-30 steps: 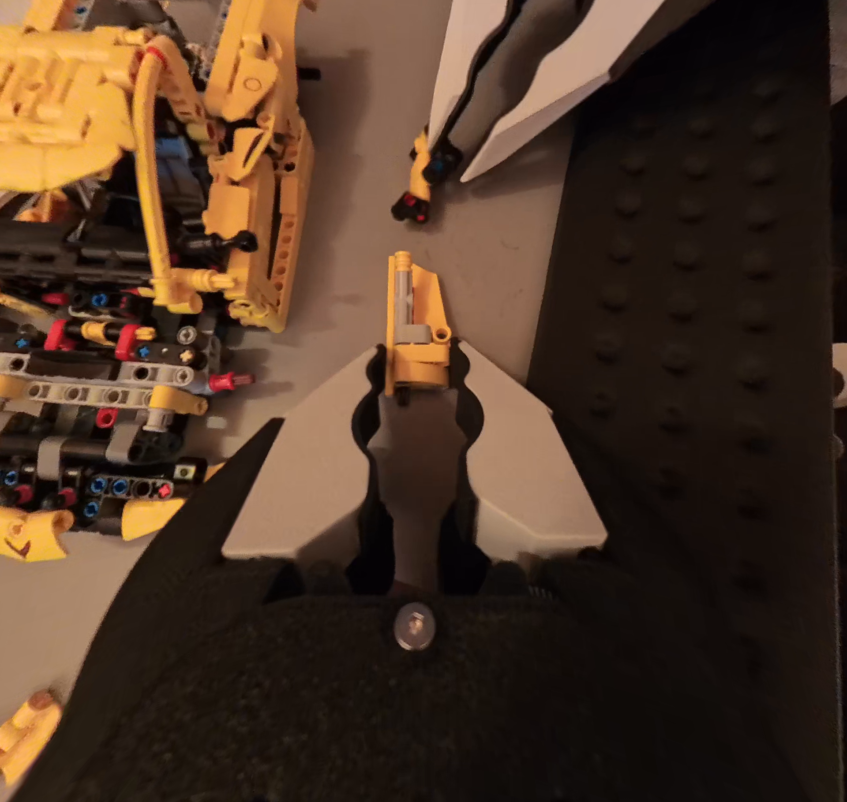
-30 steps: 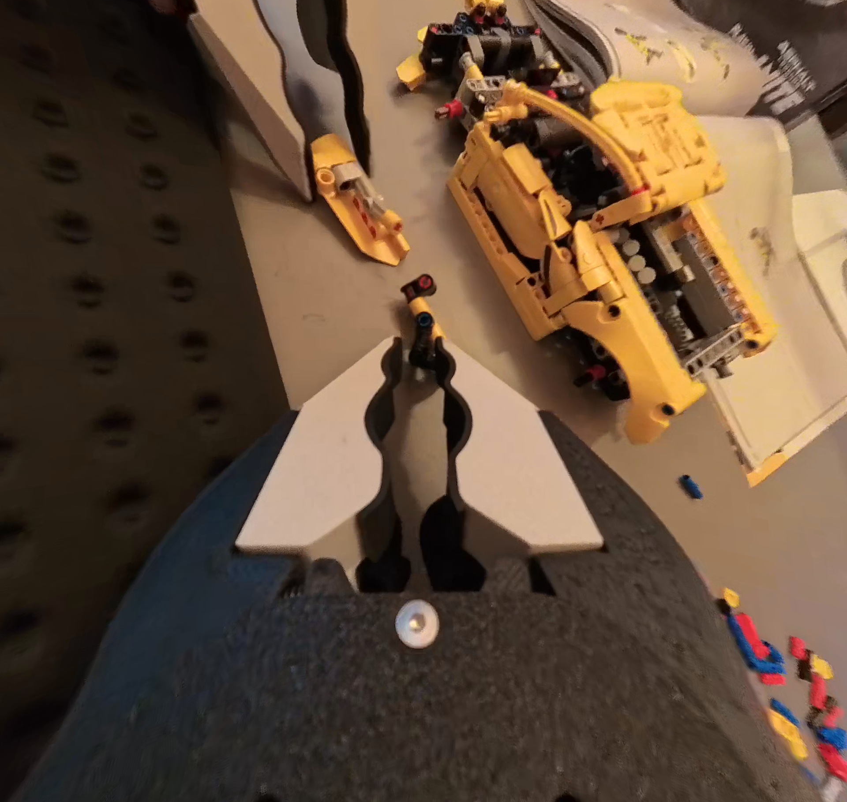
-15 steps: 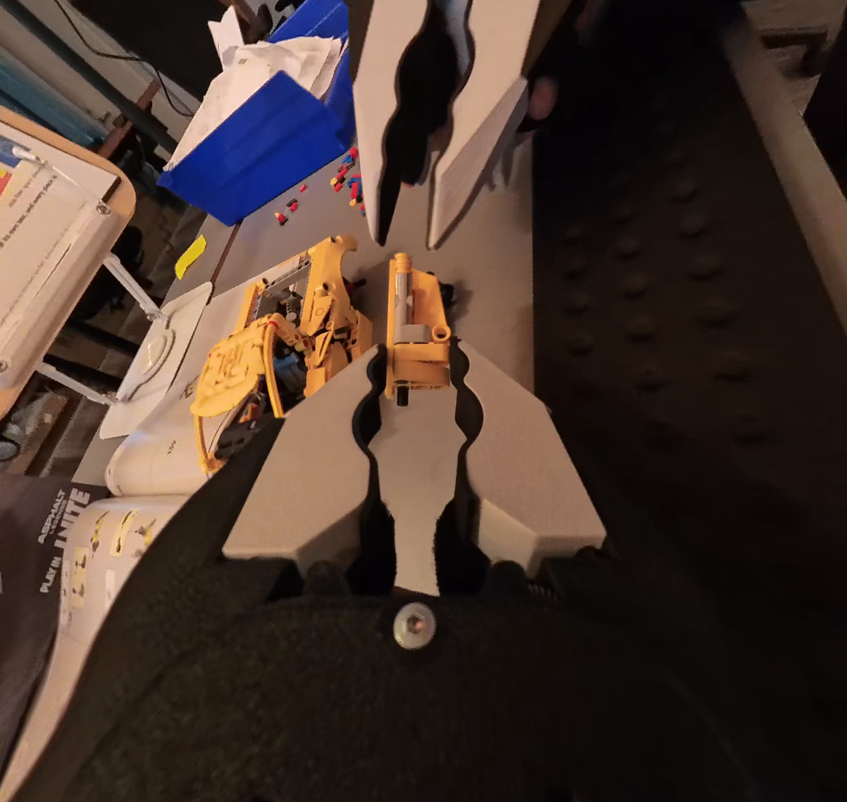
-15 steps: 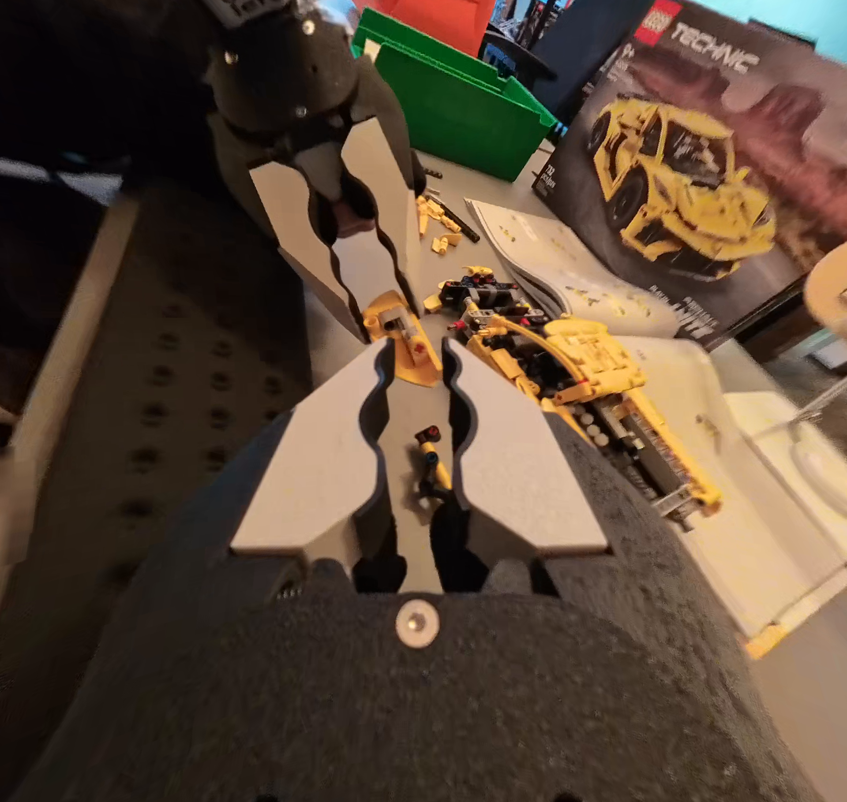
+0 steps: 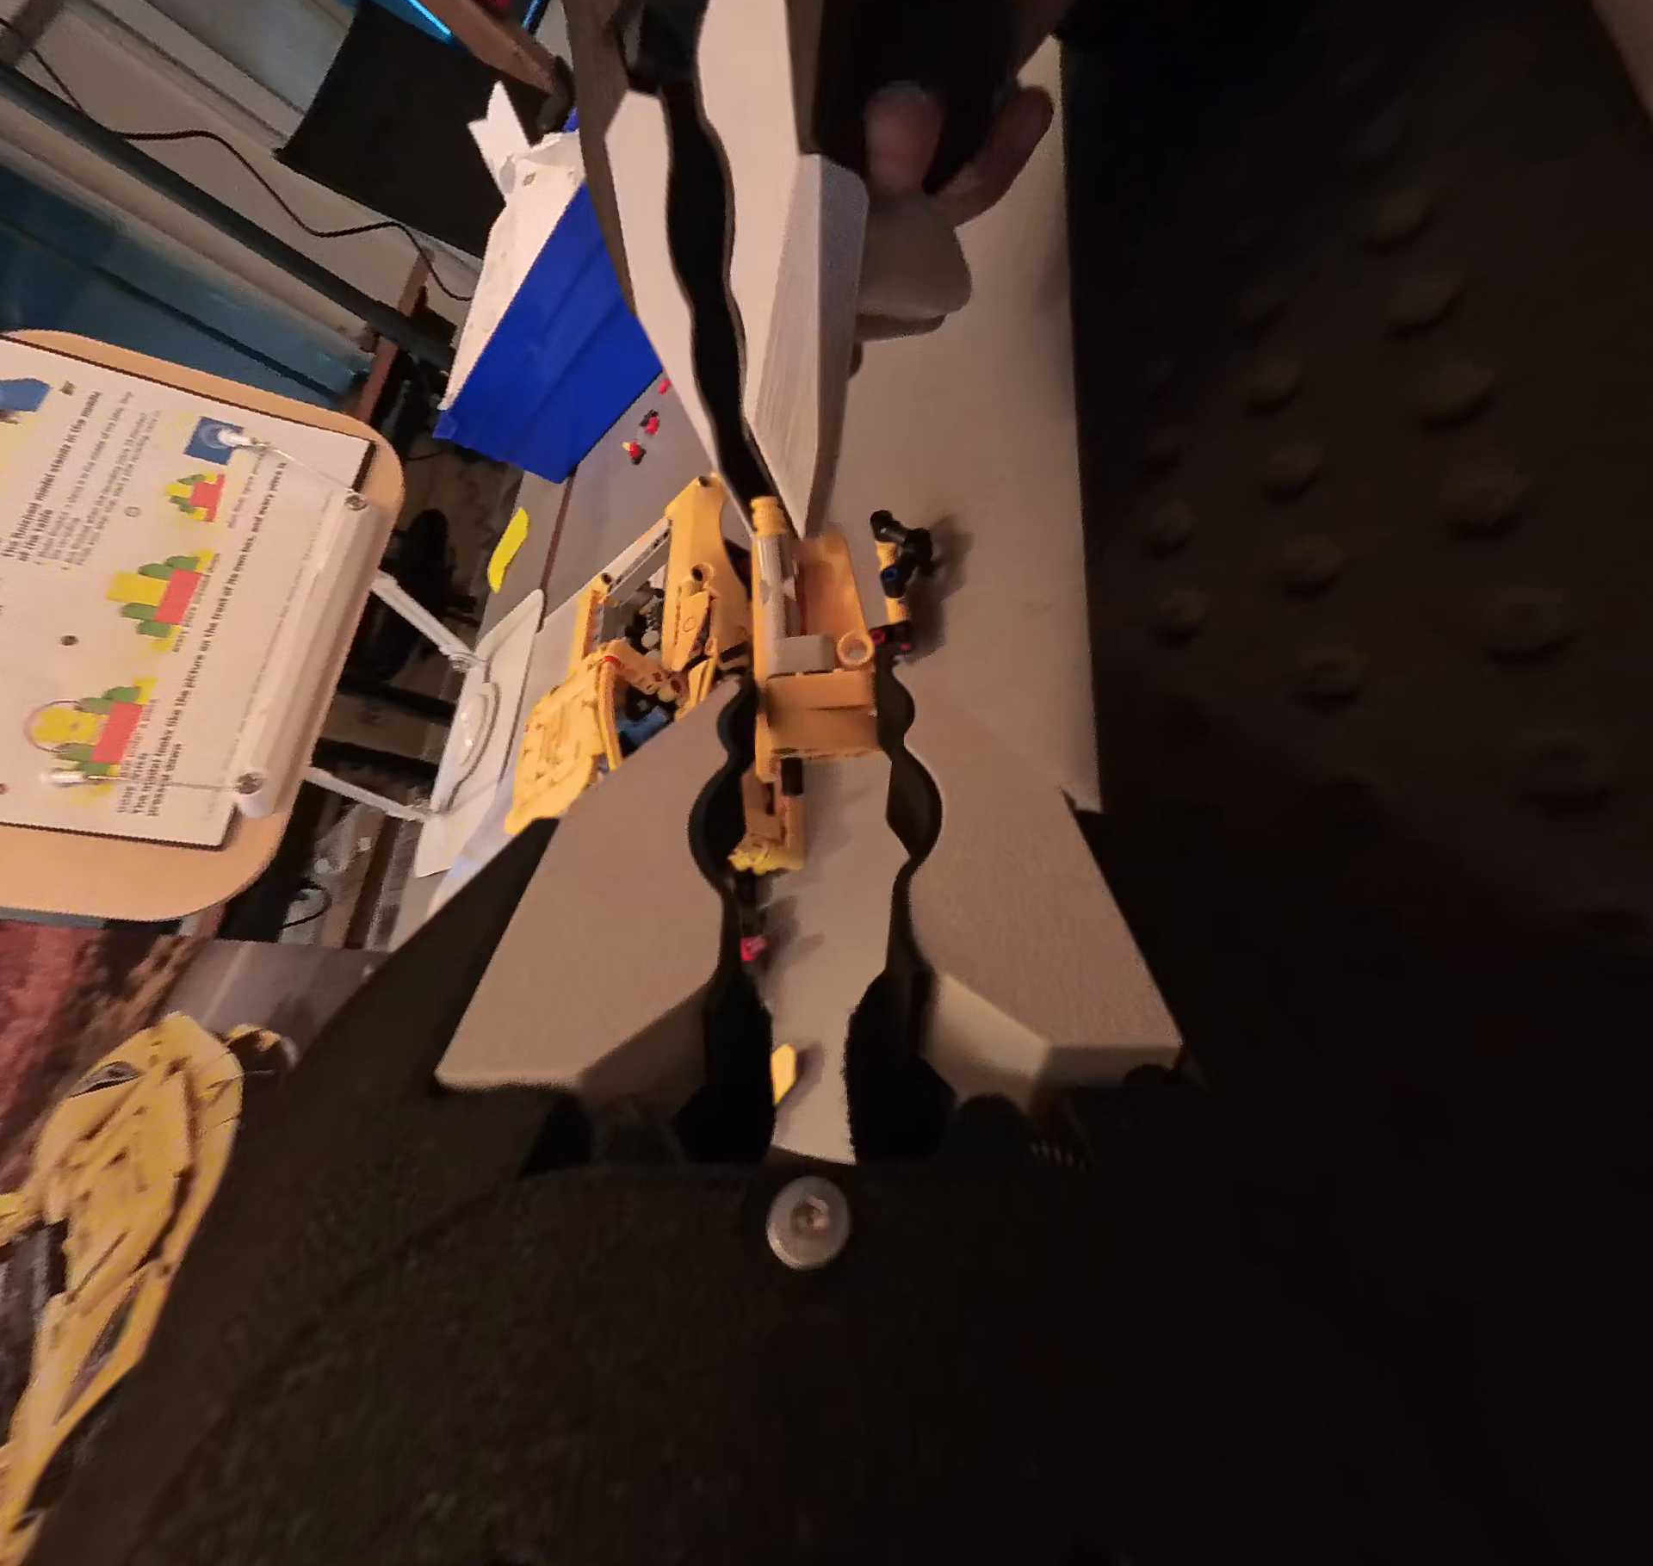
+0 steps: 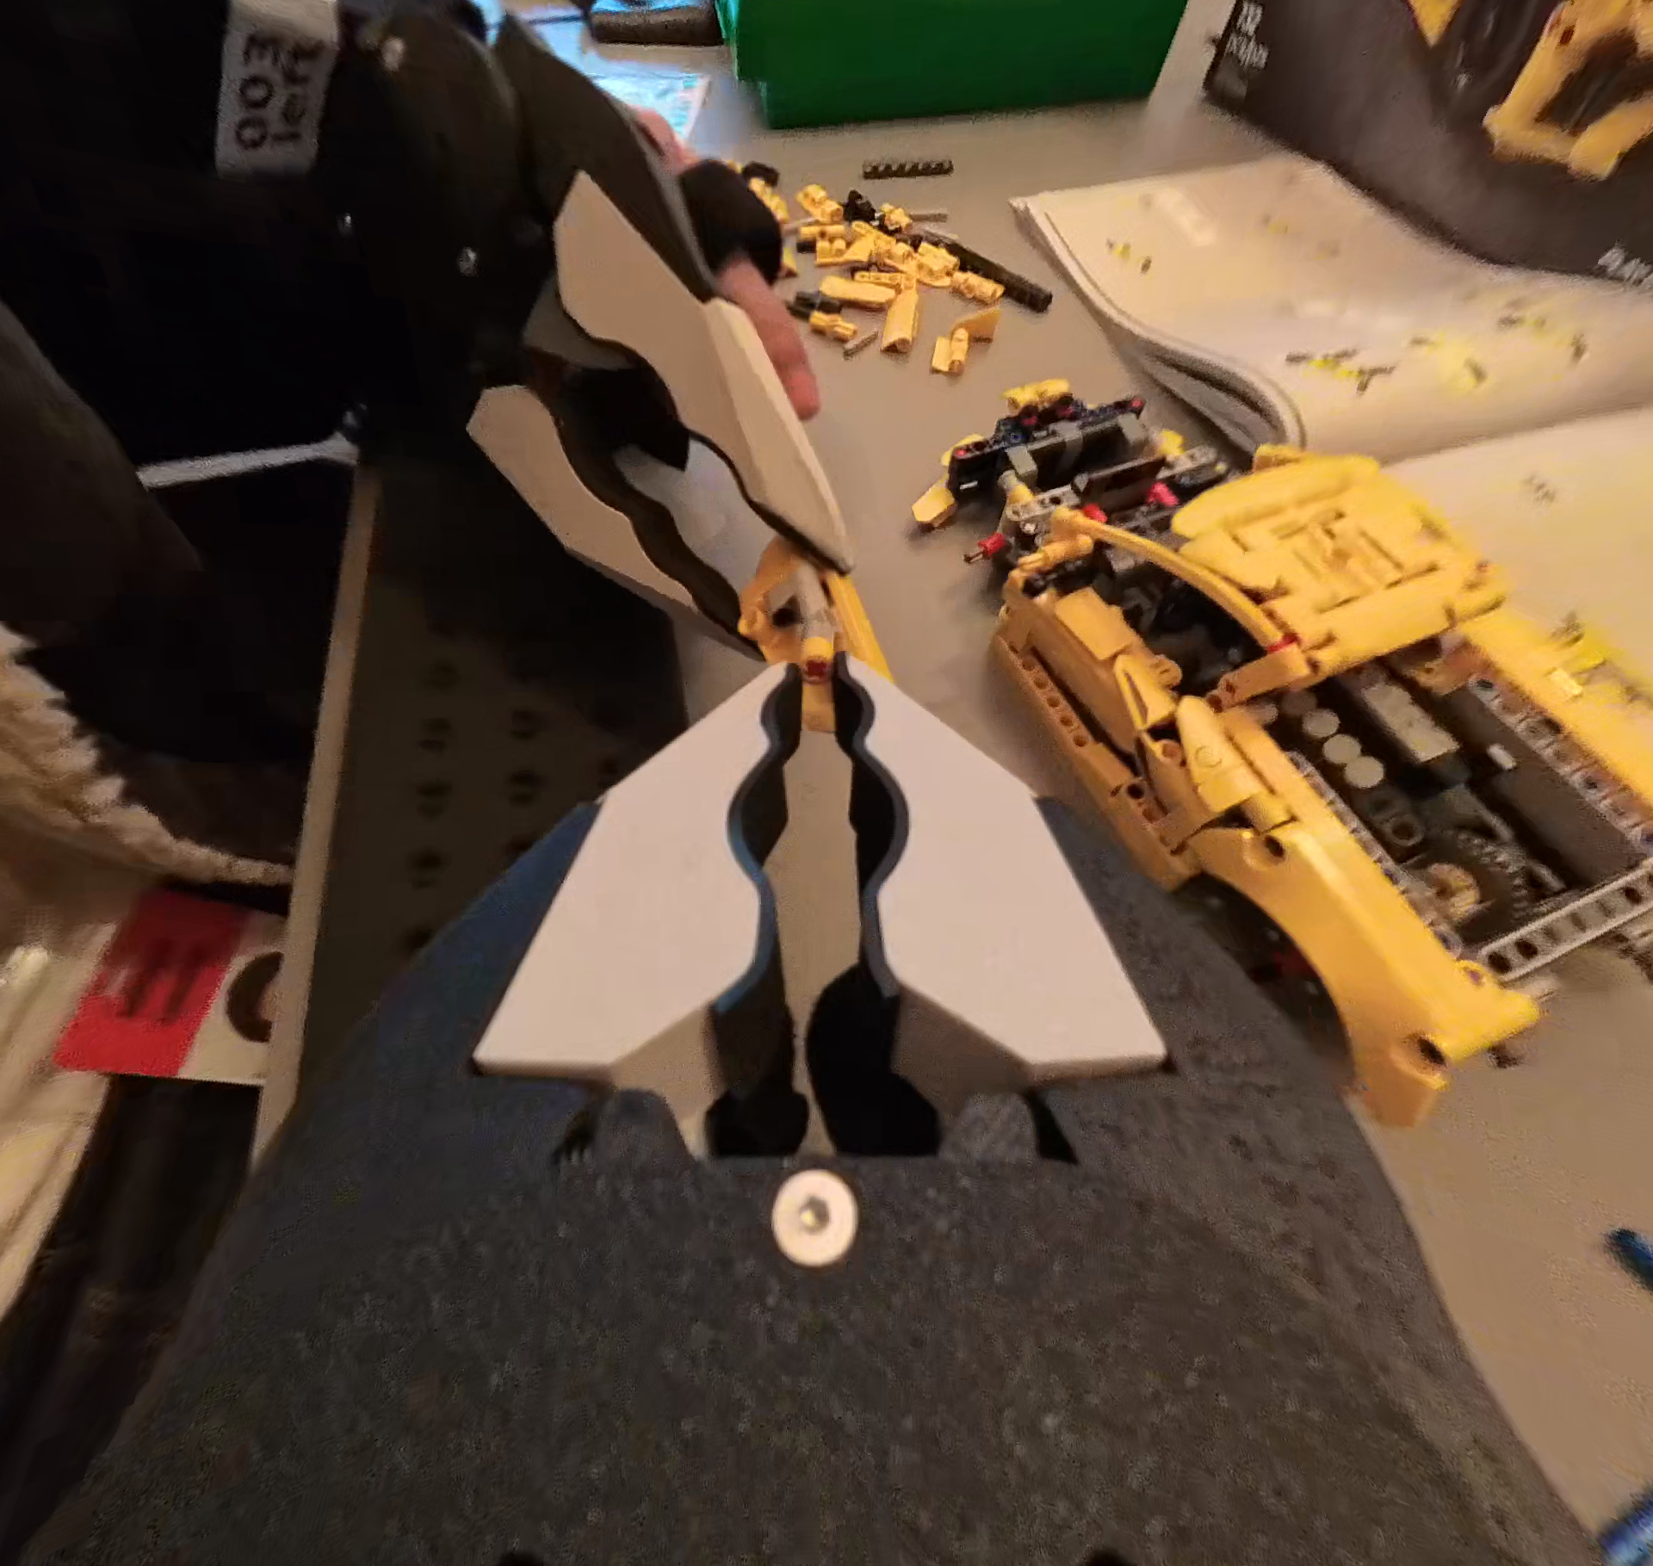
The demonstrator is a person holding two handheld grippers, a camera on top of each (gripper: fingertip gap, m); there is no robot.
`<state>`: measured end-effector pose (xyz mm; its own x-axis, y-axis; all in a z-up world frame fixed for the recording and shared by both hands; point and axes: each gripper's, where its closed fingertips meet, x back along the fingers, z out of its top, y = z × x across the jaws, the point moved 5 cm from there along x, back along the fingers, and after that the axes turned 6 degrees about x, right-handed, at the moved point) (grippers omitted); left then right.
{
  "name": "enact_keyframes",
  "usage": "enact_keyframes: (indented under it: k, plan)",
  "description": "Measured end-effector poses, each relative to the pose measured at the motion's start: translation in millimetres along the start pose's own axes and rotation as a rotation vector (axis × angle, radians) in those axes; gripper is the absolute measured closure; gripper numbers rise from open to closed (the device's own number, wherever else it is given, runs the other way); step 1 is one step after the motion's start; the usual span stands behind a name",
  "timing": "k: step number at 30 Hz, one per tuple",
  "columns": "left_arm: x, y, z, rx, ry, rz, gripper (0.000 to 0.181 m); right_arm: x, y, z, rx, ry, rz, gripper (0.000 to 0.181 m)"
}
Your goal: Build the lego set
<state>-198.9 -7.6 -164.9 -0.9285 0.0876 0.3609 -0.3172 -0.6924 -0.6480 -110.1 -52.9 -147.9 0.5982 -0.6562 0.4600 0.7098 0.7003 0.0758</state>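
Yellow car body (image 6: 1252,718) lies on the table, right of the right gripper (image 6: 818,682). Left gripper (image 5: 809,700) clamps the yellow sub-assembly (image 5: 814,664), now lifted off the table. Right gripper, empty half a second ago, has narrowed onto its yellow axle tip (image 6: 816,660). Judged: adjusting the axle before mounting.
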Motion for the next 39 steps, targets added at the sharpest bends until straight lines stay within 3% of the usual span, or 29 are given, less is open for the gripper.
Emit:
enact_keyframes:
  k: [4, 6, 9, 19, 22, 30, 33, 37, 39]
  plan:
    - [-0.2, 0.6, 0.3, 0.012, 0.009, -0.008, 0.156, 1.5, -3.4, -1.7, 0.140, 0.039, -0.031, 0.175]
    - [-0.1, 2.6, -0.1, 0.039, 0.015, -0.041, 0.155, 3.4, -6.9, 2.2, 0.251, 0.069, -0.111, 0.162]
    - [0.2, 5.8, 0.7, 0.084, 0.029, -0.085, 0.155, 3.0, -14.0, 5.5, 0.449, 0.073, -0.190, 0.172]
    - [3.5, 9.4, 2.7, 0.186, 0.057, -0.176, 0.155, -9.9, -19.5, -1.0, 0.608, -0.066, -0.078, 0.172]
    - [2.6, 9.9, 2.1, 0.158, 0.044, -0.160, 0.155, -10.6, -16.4, 0.1, 0.572, -0.088, -0.042, 0.174]
    - [0.7, 8.4, 2.8, 0.047, 0.006, -0.074, 0.160, -12.5, -0.5, 0.2, 0.093, -0.106, 0.119, 0.175]
    - [0.4, 9.0, 3.0, 0.032, 0.012, -0.062, 0.167, -12.6, 2.4, -4.8, 0.033, -0.114, 0.127, 0.175]
    - [2.7, 1.6, 3.9, 0.179, 0.037, -0.058, 0.162, -9.8, 4.9, -0.6, 0.118, -0.064, 0.067, 0.175]
    - [6.9, -12.2, -0.1, 0.364, 0.063, -0.051, 0.153, -7.2, 10.8, 2.7, 0.202, -0.026, -0.017, 0.175]
